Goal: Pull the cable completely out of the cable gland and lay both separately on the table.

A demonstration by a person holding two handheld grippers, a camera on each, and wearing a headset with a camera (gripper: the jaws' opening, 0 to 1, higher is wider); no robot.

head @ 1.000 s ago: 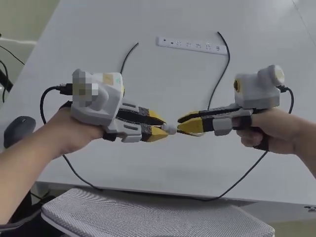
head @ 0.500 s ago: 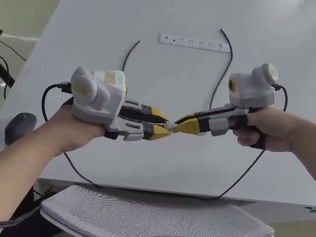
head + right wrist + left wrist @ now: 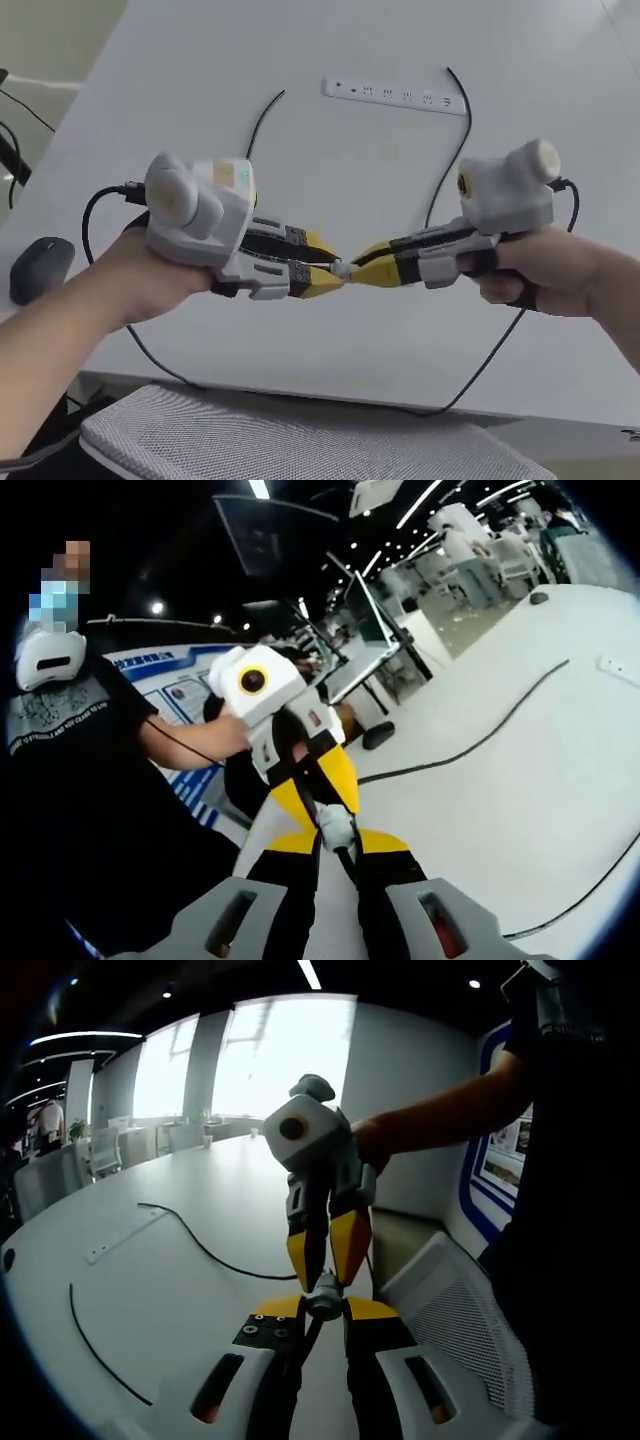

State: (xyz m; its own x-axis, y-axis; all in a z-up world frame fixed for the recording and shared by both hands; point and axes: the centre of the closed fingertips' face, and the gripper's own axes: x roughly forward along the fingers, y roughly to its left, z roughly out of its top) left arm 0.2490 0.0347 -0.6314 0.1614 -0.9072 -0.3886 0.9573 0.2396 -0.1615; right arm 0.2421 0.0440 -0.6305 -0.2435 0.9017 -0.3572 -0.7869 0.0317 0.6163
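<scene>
**Tips close on gland, cable not out yet**

Gland (image 3: 343, 269) hangs in the air over the near table edge, caught between the two gripper tips. Cable (image 3: 349, 860) shows as a short dark stub running from the gland back into the right jaws. As far as I can tell it is still seated in the gland.

Left gripper (image 3: 325, 275) is clamped on the gland, jaws almost together. Right gripper (image 3: 362, 272) is pinched nearly closed on the cable stub, its tip just beside the gland.

Change: a second ago there was a clear gap between the right tip and the gland. That gap is now gone and the tips all but meet. This reads as a grip taken close to the gland, not a pull. Separation looks not yet begun, and nothing is laid down.

Containers: the gland is the only holder here, and it has the cable in it.

Table (image 3: 330, 180) carries a power strip (image 3: 394, 94) at the far side and a mouse (image 3: 40, 270) at the near left.
</scene>
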